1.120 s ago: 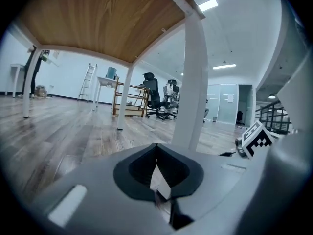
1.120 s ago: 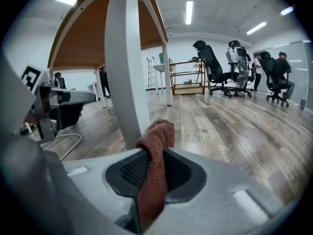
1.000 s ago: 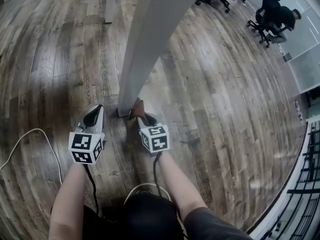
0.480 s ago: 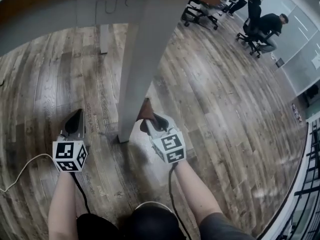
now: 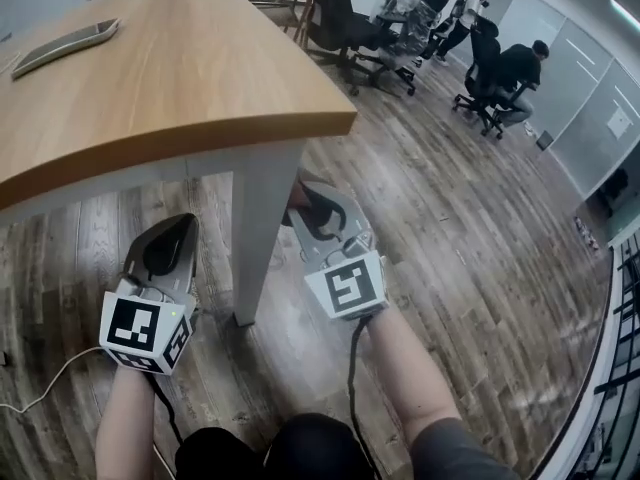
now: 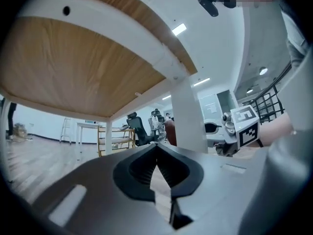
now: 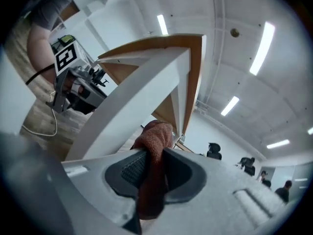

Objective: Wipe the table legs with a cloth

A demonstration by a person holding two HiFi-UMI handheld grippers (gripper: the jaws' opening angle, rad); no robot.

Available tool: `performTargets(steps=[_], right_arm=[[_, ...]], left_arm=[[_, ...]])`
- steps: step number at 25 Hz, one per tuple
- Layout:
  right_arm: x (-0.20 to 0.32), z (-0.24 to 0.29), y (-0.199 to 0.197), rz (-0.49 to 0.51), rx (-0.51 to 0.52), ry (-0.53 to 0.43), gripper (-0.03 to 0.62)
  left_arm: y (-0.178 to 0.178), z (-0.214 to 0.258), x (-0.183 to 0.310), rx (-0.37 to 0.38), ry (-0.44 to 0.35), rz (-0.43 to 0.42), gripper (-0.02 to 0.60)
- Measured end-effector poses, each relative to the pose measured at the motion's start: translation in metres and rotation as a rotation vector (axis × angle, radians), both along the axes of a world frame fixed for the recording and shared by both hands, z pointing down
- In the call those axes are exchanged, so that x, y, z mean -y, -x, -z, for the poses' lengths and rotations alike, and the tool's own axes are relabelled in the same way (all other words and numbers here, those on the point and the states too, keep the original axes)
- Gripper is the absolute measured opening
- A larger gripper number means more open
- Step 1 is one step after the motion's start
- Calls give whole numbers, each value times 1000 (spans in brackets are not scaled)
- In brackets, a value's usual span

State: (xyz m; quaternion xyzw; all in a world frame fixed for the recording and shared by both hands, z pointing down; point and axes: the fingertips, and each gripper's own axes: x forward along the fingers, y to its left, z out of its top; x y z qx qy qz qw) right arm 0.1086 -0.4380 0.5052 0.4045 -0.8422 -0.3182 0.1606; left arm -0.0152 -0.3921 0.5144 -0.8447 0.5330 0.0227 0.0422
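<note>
The white table leg (image 5: 256,238) drops from the corner of the wooden tabletop (image 5: 150,78) to the plank floor. My right gripper (image 5: 308,208) is shut on a reddish-brown cloth (image 5: 296,197) and holds it against the leg's right side, just under the tabletop. In the right gripper view the cloth (image 7: 155,148) bulges out between the jaws and touches the leg (image 7: 129,109). My left gripper (image 5: 166,240) hangs left of the leg, shut and empty. The left gripper view shows the leg (image 6: 188,116) and cloth (image 6: 170,132) beyond its tips (image 6: 157,146).
A flat grey object (image 5: 66,45) lies on the tabletop. Office chairs (image 5: 345,23) and seated people (image 5: 505,73) are at the back right. A white cable (image 5: 35,396) trails on the floor at the lower left. A dark railing (image 5: 610,368) runs along the right edge.
Both grippers have risen along the leg from its foot to just under the tabletop, the right one carrying the cloth. The tabletop has come into the head view.
</note>
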Motion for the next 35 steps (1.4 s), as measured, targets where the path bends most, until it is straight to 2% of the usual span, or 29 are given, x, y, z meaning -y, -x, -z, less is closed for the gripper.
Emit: performTargets(steps=[5,9,13,20,25,27,31,35], right_arm=[[1,47,9,44,-78,-139,66],[-1,65,12,62,-134,-237,66],[-4,62,20,86,-182,-272,66],[-14,-3,23,113,-279,-227,66],[-20,-73,17,114,-298,-134,66],[-19,-102,17,121,-317,-107,66],[-22,-160,10,116,-332,-28,66],[-20,-213,14,125,-361,33,66]], left_arm=[[-6,40,4,31,-56,-16,20],[-6,47,7,30,-74,-22,20],[-8,39,11,53,-70,-31,20],[-10,-26,4,77,29,-38,20],[-17,-92,-2,58,129,-27,20],[-16,-115,-3,58,148,-18,20],[-10,-163,-9,99,134,20,20],[2,-217,-13,89,207,58,20]])
